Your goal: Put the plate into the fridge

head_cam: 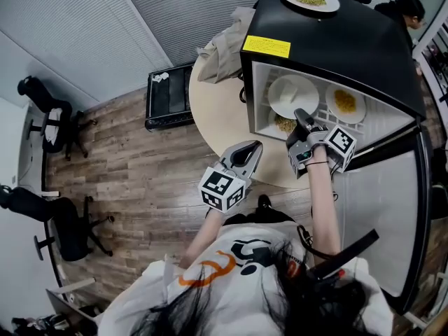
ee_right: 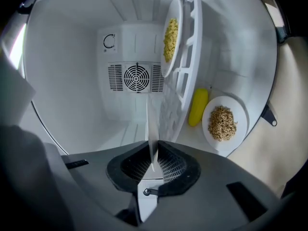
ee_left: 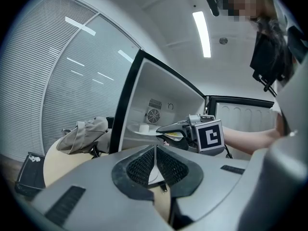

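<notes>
**Item:** white plate, empty, inside the open fridge at shelf level. Its rim is clamped edge-on in the right gripper. Whether it rests on the shelf cannot be told.

**Left gripper**: jaws together, empty, at 8 o'clock of the right one.

**Neighbours:** yellow-food plate at 12 o'clock of the jaws; grain plate and a yellow piece at 3 o'clock.

**Hazards, judged:**
- The thin rim hold may let the plate tip or slip.
- Pushing deeper may knock the yellow-food plate.
- Letting go before it lies flat may drop it onto the grain plate.
</notes>
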Demonstrator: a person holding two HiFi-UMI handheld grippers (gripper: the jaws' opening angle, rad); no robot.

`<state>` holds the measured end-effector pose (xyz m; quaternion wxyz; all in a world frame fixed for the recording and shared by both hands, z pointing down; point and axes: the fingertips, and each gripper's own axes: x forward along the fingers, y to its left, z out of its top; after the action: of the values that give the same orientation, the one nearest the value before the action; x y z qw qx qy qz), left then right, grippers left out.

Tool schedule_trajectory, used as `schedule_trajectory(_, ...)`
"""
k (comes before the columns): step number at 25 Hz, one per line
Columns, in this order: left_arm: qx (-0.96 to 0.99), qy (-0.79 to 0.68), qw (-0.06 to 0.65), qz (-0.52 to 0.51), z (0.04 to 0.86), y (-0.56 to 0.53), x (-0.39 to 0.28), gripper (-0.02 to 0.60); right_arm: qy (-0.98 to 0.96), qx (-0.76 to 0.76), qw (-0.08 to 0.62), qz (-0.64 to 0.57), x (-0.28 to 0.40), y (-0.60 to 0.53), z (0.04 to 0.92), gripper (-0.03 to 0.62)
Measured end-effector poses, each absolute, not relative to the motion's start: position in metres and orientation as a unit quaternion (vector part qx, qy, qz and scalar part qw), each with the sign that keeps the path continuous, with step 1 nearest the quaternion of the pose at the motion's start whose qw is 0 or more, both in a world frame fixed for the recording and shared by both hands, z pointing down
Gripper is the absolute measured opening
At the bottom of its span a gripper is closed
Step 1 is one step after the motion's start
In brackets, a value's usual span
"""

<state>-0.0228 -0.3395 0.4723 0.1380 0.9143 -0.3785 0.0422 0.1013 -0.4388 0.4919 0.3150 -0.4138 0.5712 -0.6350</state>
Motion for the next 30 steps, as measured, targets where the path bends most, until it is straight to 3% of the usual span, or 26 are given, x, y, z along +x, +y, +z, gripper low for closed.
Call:
schedule_trajectory(14,0.910,-0.386,0.143,0.044,0.478,-0.354,-0.027,0.012,0.574,-0.439,0.306,-0.619,0.096,-0.462,0.488,0.051)
schedule_trajectory(20,0.910,-0.385,0.145,0.044,0.478,-0.357,-0.026,0.012,0.600,-0.434,0.289,-0.606,0.091,-0.464,0.474,0.089)
schedule_trajectory(26,0.909,-0.387,0.149,0.040,0.479,-0.358,-0.027,0.012,0.615,-0.409,0.283,-0.612,0.080,-0.456,0.464,0.176)
schedule_trajectory(30,0.908,-0.390,0.150,0.039,0.479,-0.357,-0.028,0.012,0.603,-0.407,0.275,-0.629,0.077,-0.447,0.475,0.181)
